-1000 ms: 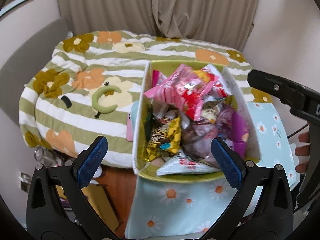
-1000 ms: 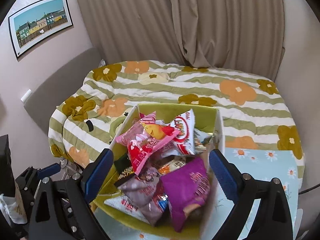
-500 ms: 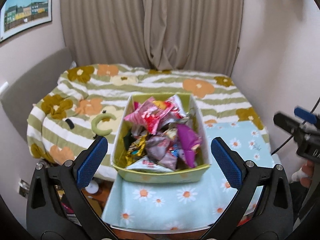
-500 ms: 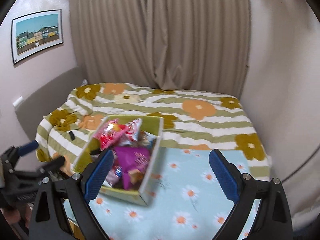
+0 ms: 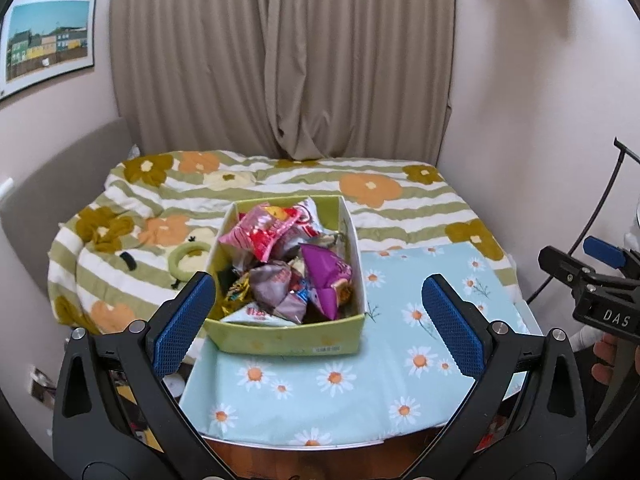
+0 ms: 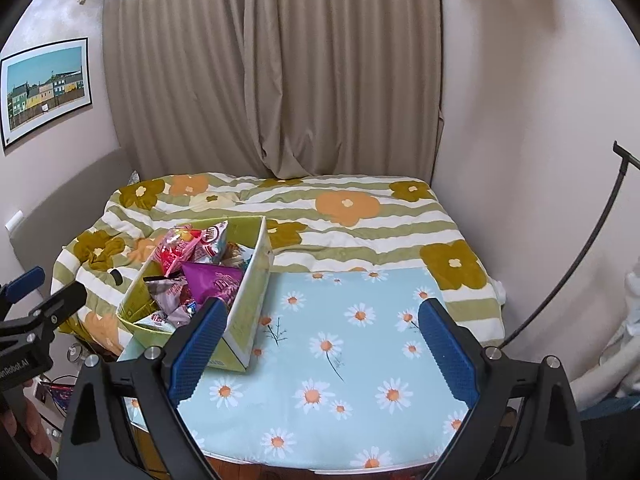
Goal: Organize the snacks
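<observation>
A yellow-green box (image 5: 288,338) full of snack packets stands at the left of the daisy-print tablecloth (image 5: 400,360). A pink-red packet (image 5: 260,234) and a purple packet (image 5: 326,272) lie on top. The box also shows in the right wrist view (image 6: 248,304). My left gripper (image 5: 316,320) is open and empty, held back from the box's near side. My right gripper (image 6: 320,340) is open and empty, over the cloth to the right of the box. Each gripper shows at the edge of the other's view.
A bed with a green-striped flower blanket (image 5: 280,184) lies behind the table. A green ring (image 5: 186,258) lies on the blanket left of the box. A curtain (image 5: 280,60) hangs behind. A black cable (image 6: 580,256) runs at the right.
Both grippers have pulled back and up from the box, which now looks smaller and farther. The right gripper has shifted to the right over the cloth.
</observation>
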